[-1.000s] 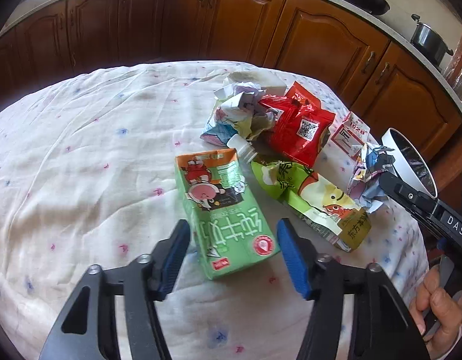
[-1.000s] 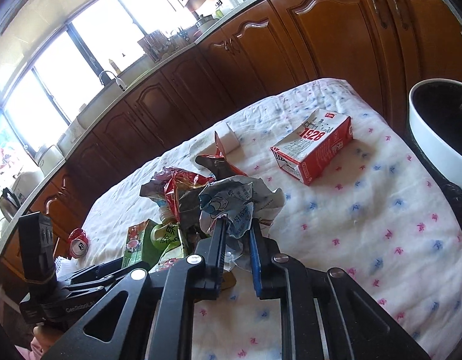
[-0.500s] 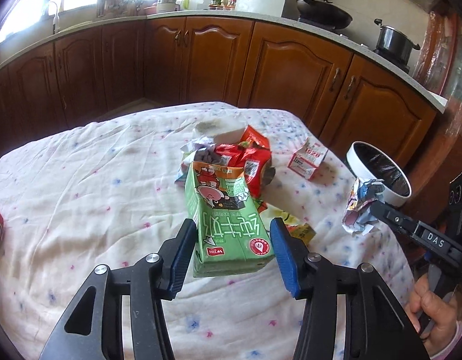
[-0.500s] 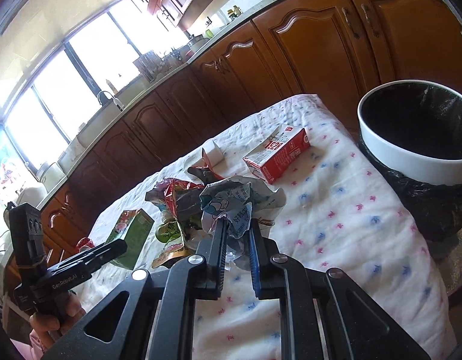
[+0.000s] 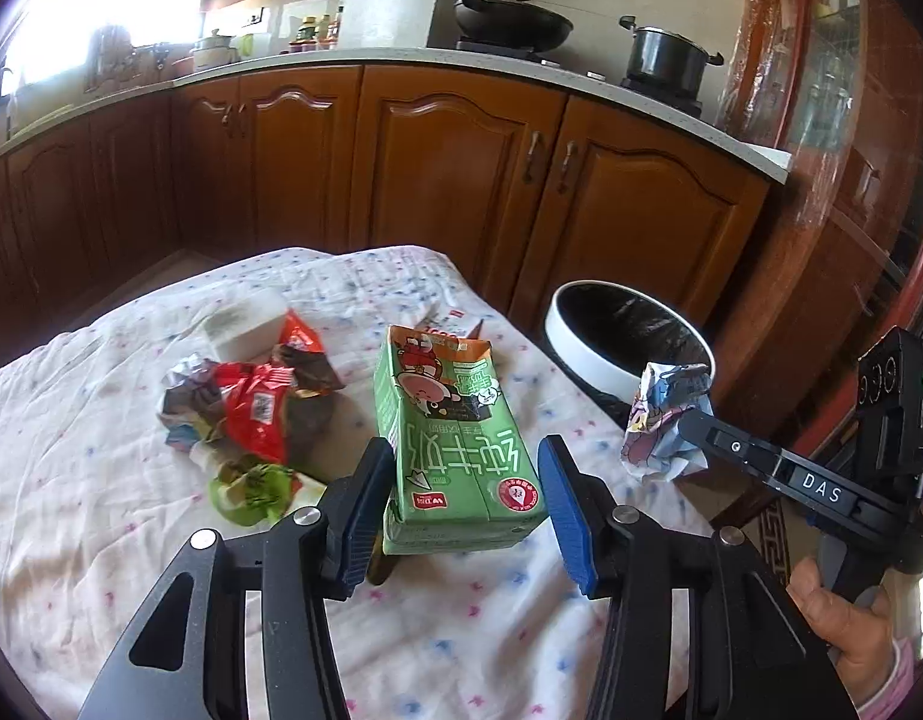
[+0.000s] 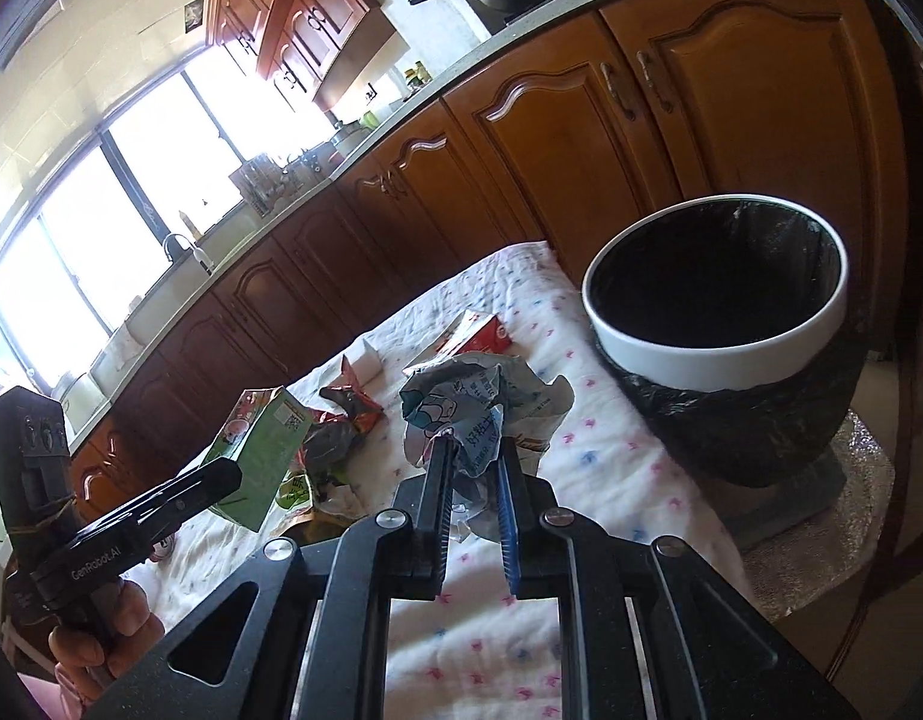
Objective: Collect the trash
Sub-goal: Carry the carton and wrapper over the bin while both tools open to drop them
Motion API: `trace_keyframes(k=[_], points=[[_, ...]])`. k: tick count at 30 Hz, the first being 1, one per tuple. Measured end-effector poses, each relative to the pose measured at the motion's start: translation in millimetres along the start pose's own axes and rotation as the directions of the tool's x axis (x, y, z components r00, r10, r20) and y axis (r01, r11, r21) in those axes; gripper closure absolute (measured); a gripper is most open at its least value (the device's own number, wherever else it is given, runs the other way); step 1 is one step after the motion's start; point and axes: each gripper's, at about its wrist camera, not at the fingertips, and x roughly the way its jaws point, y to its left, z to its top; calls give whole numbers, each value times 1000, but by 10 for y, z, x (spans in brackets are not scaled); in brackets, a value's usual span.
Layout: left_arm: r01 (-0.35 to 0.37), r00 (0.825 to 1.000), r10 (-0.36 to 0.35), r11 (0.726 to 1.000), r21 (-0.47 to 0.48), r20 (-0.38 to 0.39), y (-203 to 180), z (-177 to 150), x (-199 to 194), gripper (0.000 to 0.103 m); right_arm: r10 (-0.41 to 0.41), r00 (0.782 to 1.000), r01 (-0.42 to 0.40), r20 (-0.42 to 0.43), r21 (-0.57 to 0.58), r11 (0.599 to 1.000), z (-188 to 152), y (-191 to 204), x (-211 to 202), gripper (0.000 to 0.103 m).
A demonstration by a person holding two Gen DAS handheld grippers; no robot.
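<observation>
Wooden kitchen cabinets ring a cloth-covered desk [image 5: 101,516] strewn with trash. Left tongs [image 5: 461,501] pinch a green carton [image 5: 455,438], lifted off the cloth, its long axis running away toward 12 o'clock, torn top far. Right tongs [image 6: 470,471] are pressed onto a crumpled wrapper [image 6: 479,402], short of the bin [image 6: 719,348] at 2 o'clock. By my reading nothing is binned yet; red wrappers [image 5: 251,402], a green pouch [image 5: 251,483] and a small red-and-white box [image 6: 479,330] remain.

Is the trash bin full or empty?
Looks empty: the trash bin shows only dark liner inside; its very bottom is hidden.
</observation>
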Motion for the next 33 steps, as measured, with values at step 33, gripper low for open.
trace_keyframes(k=[33], points=[[127, 991, -121, 981, 144, -49, -914, 651, 1441, 55, -174, 982, 169, 71, 77, 983, 673, -997, -192, 89]])
